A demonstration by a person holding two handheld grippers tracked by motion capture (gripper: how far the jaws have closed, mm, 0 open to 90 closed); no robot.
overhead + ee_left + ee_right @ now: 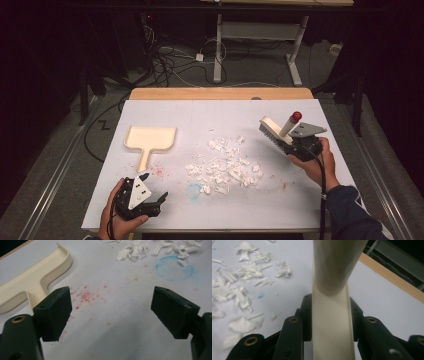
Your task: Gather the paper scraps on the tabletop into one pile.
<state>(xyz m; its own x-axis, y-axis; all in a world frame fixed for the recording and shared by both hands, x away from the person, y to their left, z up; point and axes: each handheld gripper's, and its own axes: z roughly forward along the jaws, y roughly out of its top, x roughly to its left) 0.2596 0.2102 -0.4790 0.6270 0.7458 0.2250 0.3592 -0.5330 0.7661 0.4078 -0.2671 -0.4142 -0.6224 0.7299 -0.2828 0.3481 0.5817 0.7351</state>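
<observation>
The right gripper (295,142) pinches a cream plastic brush with dark bristles (276,131); the torn white paper bits (225,165) lie just left of it. Sweep low and slow toward the cream plastic dustpan (150,140). The left gripper (150,192) stands spread, the dustpan's handle just ahead of it.

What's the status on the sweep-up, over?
Right hand-held gripper shut on brush. Left hand-held gripper open, beside dustpan. Paper scraps unswept, path clear.

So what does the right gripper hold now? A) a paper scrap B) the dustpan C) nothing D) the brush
D: the right gripper is shut on the brush, held above the table to the right of the scraps; the dustpan lies apart at the left.
</observation>
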